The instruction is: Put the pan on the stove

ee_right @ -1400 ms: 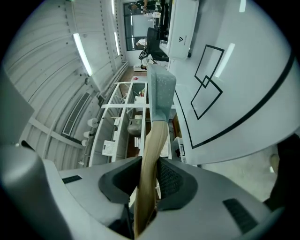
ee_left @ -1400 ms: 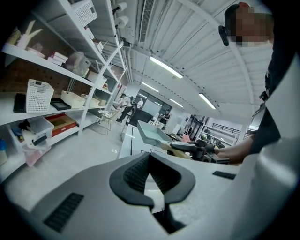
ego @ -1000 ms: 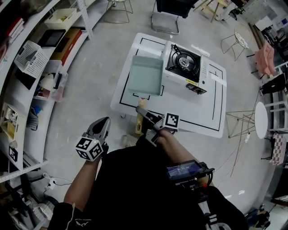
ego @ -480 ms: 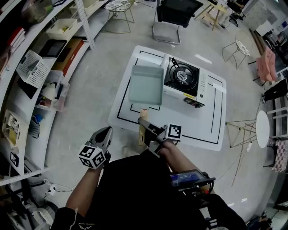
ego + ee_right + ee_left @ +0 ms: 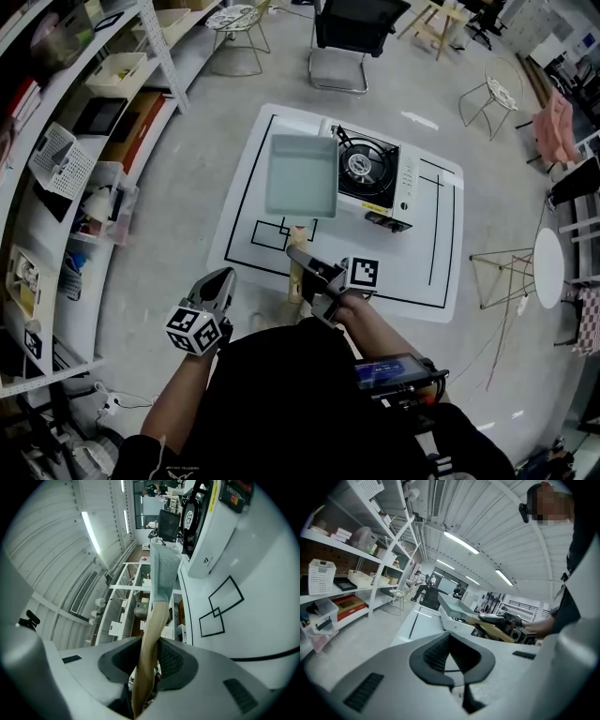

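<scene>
**Pan at the stove's edge, not yet set down**

Head view. Grips the wooden handle (image 5: 298,274) of the square pale pan (image 5: 300,175) in the right hand-held gripper (image 5: 298,255), jaws closed part-way, down onto the wood. Carries the pan out ahead of that gripper above the white worktop (image 5: 427,253) with its black lines, right rim overlapping the left side of the stove (image 5: 373,178), burner uncovered. Holds the left hand-held gripper (image 5: 221,277) low at the left, off the worktop and well apart from the pan, jaws together on nothing. Finds only black-and-white square patterns on the two cubes, no words, and a lit screen (image 5: 384,371) at the waist with print too small to read. Against a second ago, brings the pan from just beside the stove to across its left edge in the picture.

Left gripper view. Looks past meeting jaw tips, nothing between them, to the pan (image 5: 454,605) raised ahead and to the right. Follows the handle (image 5: 494,631) back into the right hand-held gripper (image 5: 513,623). Takes in shelves (image 5: 347,550) with baskets and boxes at the left, no label legible.

Right gripper view. Clamps the handle (image 5: 150,644) between both pads and looks straight along it to the pan (image 5: 164,571), just beside the stove (image 5: 211,531); cannot tell whether touching. Catches a small dark logo (image 5: 205,559) on the stove's white side, a yellow strip and a red label near the top: none readable.
</scene>
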`<state>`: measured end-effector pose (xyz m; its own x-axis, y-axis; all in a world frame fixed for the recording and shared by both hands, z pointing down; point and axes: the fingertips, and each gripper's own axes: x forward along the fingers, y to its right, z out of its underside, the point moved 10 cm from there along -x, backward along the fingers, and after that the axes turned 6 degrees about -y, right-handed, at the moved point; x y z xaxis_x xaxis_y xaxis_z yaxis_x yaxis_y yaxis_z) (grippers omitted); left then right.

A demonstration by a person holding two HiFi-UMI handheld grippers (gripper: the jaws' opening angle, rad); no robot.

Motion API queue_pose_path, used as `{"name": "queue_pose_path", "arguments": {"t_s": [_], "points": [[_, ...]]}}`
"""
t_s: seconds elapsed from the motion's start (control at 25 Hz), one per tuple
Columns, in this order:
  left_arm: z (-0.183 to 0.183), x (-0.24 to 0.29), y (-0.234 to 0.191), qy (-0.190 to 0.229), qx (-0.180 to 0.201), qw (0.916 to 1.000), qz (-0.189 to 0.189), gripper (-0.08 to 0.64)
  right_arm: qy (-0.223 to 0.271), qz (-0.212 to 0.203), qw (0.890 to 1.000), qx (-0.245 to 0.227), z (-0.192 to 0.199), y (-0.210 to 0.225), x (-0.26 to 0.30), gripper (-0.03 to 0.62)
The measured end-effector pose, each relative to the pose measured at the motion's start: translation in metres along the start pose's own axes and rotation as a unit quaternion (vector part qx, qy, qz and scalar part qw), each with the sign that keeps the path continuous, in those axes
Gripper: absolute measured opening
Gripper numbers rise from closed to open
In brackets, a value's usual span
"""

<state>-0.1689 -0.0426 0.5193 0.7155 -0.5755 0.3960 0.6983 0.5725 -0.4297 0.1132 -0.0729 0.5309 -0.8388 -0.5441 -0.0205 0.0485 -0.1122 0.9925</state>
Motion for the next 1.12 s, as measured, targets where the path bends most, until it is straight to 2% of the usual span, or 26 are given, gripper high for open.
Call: {"name": "queue_pose_path", "arguments": {"t_s": [0.56,1.12], "points": [[-0.023,0.063,0.023,-0.006,0.02,0.9997,0.014,0.008,0.038,0.013,0.999,-0.015,-0.07,0.012,-0.044,0.12],[-0.037,0.114,0.051,-0.023,0.022,0.999,0.031,0.009,0.061,0.009,0.998,0.008,-0.118,0.013,-0.07,0.124]]}}
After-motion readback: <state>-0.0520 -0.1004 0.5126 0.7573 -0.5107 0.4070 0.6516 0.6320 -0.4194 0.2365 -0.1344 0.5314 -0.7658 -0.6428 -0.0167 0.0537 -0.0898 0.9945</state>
